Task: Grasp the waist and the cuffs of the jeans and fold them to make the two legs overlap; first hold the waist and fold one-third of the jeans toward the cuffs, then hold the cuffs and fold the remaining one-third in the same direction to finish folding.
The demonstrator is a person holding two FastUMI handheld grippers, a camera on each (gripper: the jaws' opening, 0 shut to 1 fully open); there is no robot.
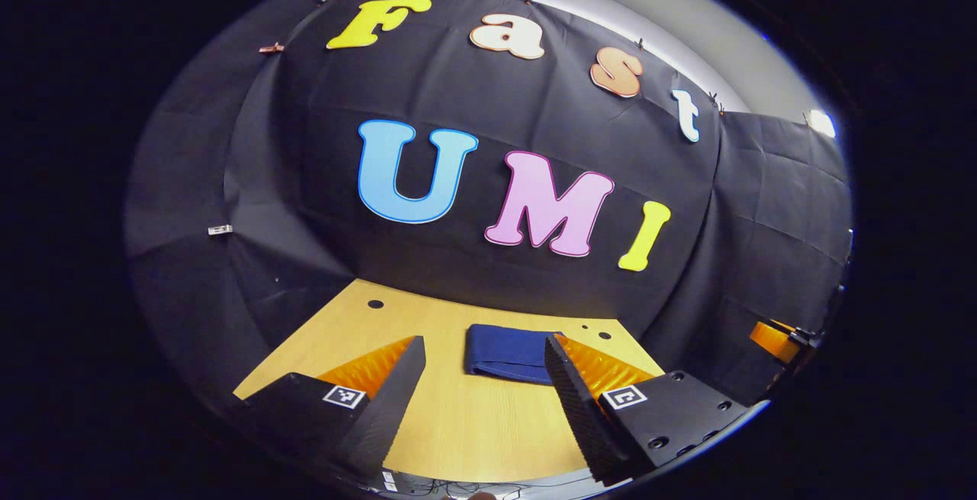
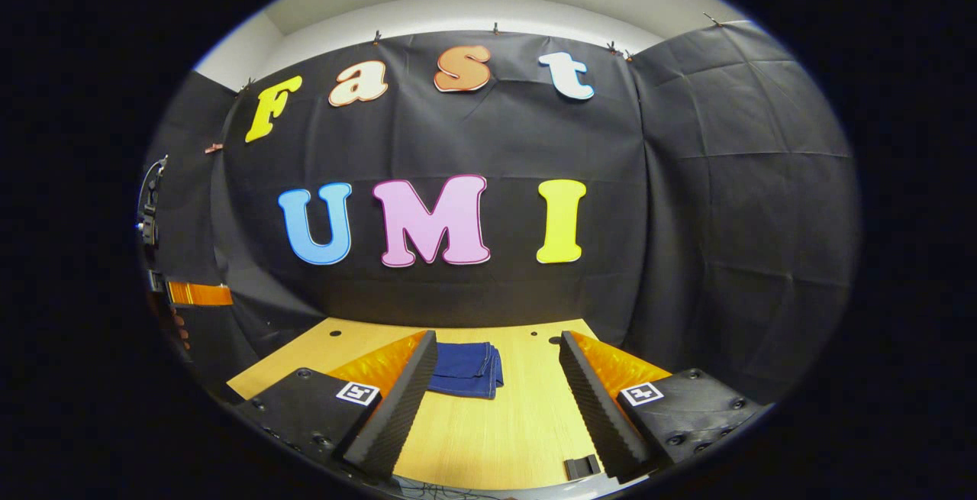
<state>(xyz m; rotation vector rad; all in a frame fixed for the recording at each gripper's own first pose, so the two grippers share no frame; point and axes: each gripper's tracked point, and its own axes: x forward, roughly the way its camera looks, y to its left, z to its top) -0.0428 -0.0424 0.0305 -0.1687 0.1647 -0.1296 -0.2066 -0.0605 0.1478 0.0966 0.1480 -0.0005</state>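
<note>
The dark blue jeans (image 1: 507, 353) lie folded into a compact rectangle on the wooden table (image 1: 473, 424), toward its far side. In the left gripper view my left gripper (image 1: 485, 359) hovers above the table's near part, open, nothing between its fingers, the jeans well beyond the tips. In the right gripper view the same folded jeans (image 2: 467, 369) sit just right of the left finger, their stacked edges facing right. My right gripper (image 2: 498, 351) is open and holds nothing, raised over the table (image 2: 504, 431). The left gripper (image 2: 191, 294) shows at the far left edge.
Black cloth walls close the table on the far side and both flanks. Small round holes (image 1: 375, 304) mark the tabletop near its back edge. A small black clip (image 2: 582, 466) sits at the table's near edge. The right gripper (image 1: 775, 338) shows at the right edge.
</note>
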